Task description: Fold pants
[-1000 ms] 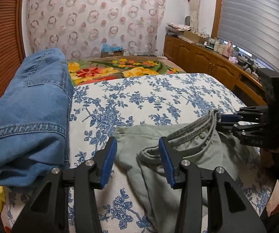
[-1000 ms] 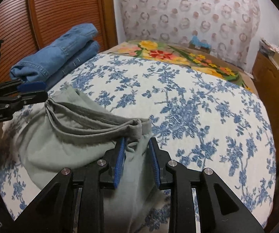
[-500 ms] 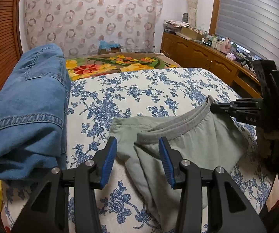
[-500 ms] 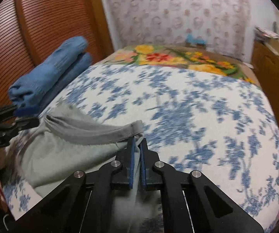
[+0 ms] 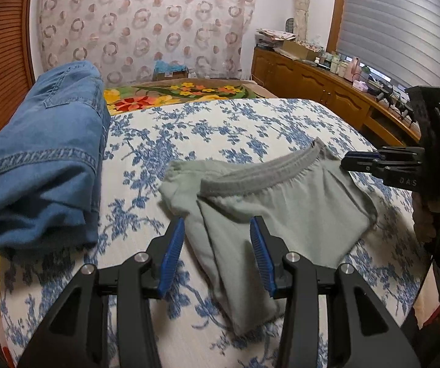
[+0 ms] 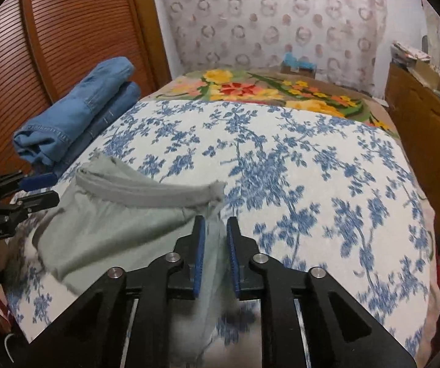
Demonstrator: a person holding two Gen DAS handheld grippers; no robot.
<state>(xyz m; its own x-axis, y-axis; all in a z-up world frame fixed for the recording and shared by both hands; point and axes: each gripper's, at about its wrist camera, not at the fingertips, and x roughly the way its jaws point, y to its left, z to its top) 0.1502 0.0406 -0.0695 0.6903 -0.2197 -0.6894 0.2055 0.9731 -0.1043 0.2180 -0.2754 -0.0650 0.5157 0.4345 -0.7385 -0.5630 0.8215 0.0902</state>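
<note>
Grey-green pants [image 5: 281,202]: on the bed [image 5: 220,122], beside folded jeans [image 5: 42,159]; lower end cut off.
Left hand-held gripper [image 5: 216,257]: wide, empty, over the pants.
Right hand-held gripper [image 6: 215,257]: narrow gap, just opening; blurred cloth between, grip unclear.

The green pants [image 5: 281,208] lie folded on the floral bedspread [image 5: 220,128], waistband away from the camera. The left gripper [image 5: 216,254] hovers above them, jaws apart, nothing clamped. The right gripper [image 5: 361,159] sits at the waistband's right end. Folded jeans [image 5: 45,153] lie left.
</note>
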